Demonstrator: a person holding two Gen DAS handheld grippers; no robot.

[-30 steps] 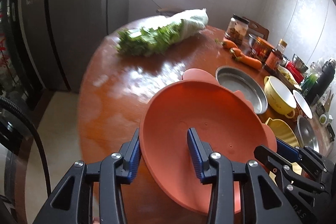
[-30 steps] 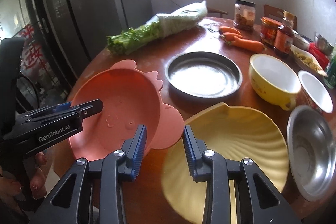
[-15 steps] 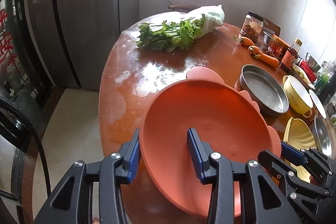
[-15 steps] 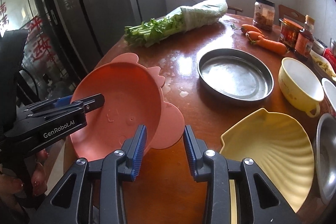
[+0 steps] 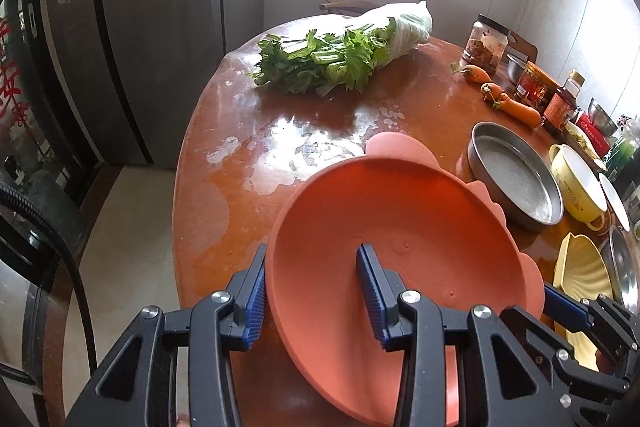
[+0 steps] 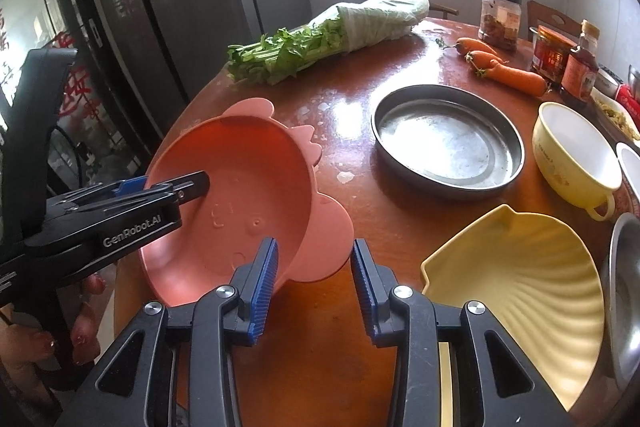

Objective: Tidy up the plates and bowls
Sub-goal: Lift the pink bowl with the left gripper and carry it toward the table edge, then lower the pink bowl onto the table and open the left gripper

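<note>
- Left gripper point(image 5: 311, 294) has its jaws pinching the near rim of the salmon-pink plastic bowl w/ ear-shaped tabs point(image 5: 400, 247) — one blue finger outside the wall, the other inside the basin.
- Bowl's tilted, far rim higher, held above the glossy red-brown round surface point(image 5: 320, 131) near its front-left edge.
- From the right wrist view, same pink bowl point(image 6: 240, 187) sits left of centre, left gripper point(image 6: 176, 187) clamped on its left rim.
- Right gripper point(image 6: 314, 273) has jaws spread, holding nothing; bowl's lower tab lies just in front of them, between the fingers' line, touching or not — can't tell.
- Pale-yellow shell-shaped ribbed plate point(image 6: 520, 267) flat on the surface, just right of the right gripper.
- Round grey metal pan point(image 6: 446, 139) beyond it, centre of the surface.
- Yellow ceramic bowl w/ white inside and a handle point(image 6: 576, 155) right of the pan.
- Bagged leafy greens point(image 6: 320, 39) at the far side; carrots point(image 6: 508, 71) and jars point(image 6: 500, 17) far right.
</note>
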